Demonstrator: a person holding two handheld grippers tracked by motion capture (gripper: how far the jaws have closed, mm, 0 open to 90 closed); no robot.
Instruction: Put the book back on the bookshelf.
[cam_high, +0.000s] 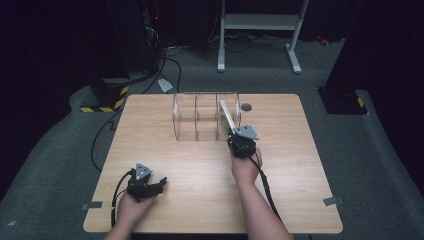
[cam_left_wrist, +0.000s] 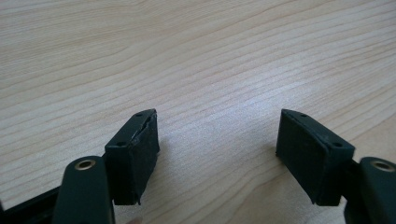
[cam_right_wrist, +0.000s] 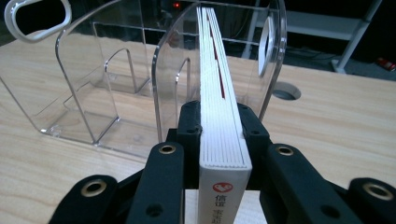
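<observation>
Wooden table (cam_high: 200, 190), dark room: book (cam_right_wrist: 219, 107) at a clear rack (cam_right_wrist: 84, 93), right gripper (cam_right_wrist: 223, 135) clenched on it.
Book stood upright on edge, its far end entering the rack's rightmost slot, spine end pinched between the jaws. Left gripper (cam_left_wrist: 217, 144) lay released and empty over bare wood, near the table's front left. Judged step: sliding the book home. Advised: keep it vertical and parallel to the dividers, push straight, release only once the bottom edge rests on the rack floor.

White book (cam_right_wrist: 223, 140) with red logo, black tongs (cam_right_wrist: 219, 135), pale wood-grain table (cam_high: 200, 175)
</observation>
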